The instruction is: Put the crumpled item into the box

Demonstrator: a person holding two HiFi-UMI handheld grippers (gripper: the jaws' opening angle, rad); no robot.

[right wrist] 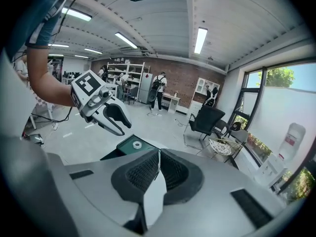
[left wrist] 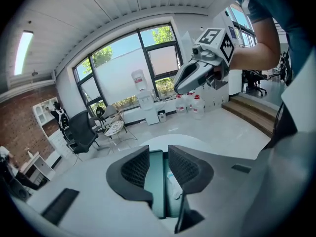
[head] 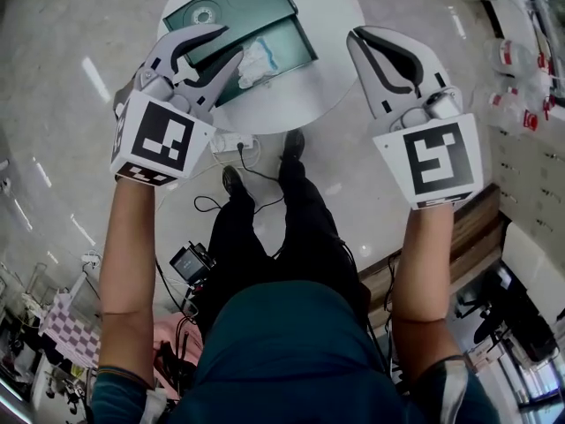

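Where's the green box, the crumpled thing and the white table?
green box (head: 256,16): head view, on its flat upper panel.
crumpled item (head: 258,60): head view, on its white middle.
white table (head: 331,25): head view, on bare top, right side.

A box (head: 287,42) is set on the round surface (head: 331,25), toward its left side, with the opened lid (head: 234,3) laid behind it. The crumpled item (head: 256,60) is seen inside the box, at its left end. The left gripper (head: 231,42) is held above that end. The right gripper (head: 357,38) is held over the surface's right edge, apart from the box.
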